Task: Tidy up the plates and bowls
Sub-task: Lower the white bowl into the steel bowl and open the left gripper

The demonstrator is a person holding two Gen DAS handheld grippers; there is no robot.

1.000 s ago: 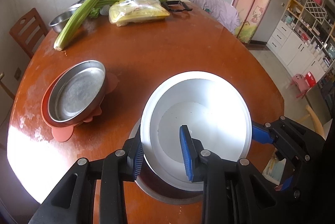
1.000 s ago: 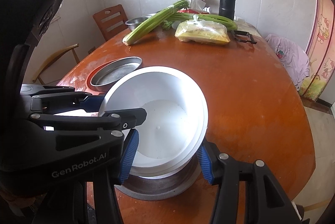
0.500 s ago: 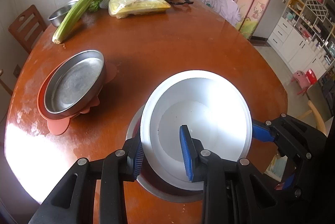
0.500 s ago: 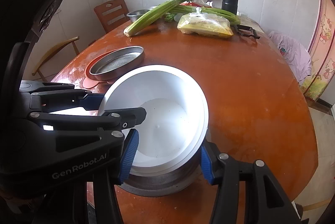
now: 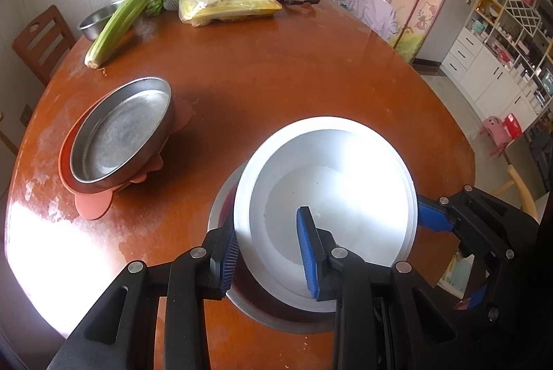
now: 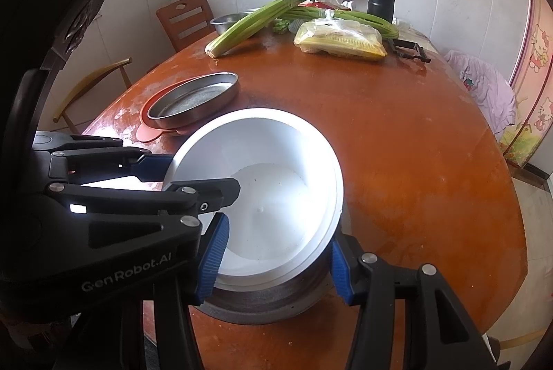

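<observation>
The left claw (image 5: 266, 249) is pinching the near rim of the white bowl (image 5: 331, 183), one pad inside and one outside; the right claw (image 6: 276, 261) is gripping the bowl's rim and wall from the other side; the bowl is sitting tilted over a steel plate (image 6: 262, 304) on the wooden surface (image 5: 276, 76); the steel pan (image 5: 121, 135) is resting on an orange mat (image 5: 93, 204), apart to the left

Bowl (image 5: 328, 193) nested in metal basin (image 5: 276, 314); pan (image 5: 121, 135) on mat (image 5: 91, 205) left; vegetables (image 5: 131, 10) behind.
</observation>
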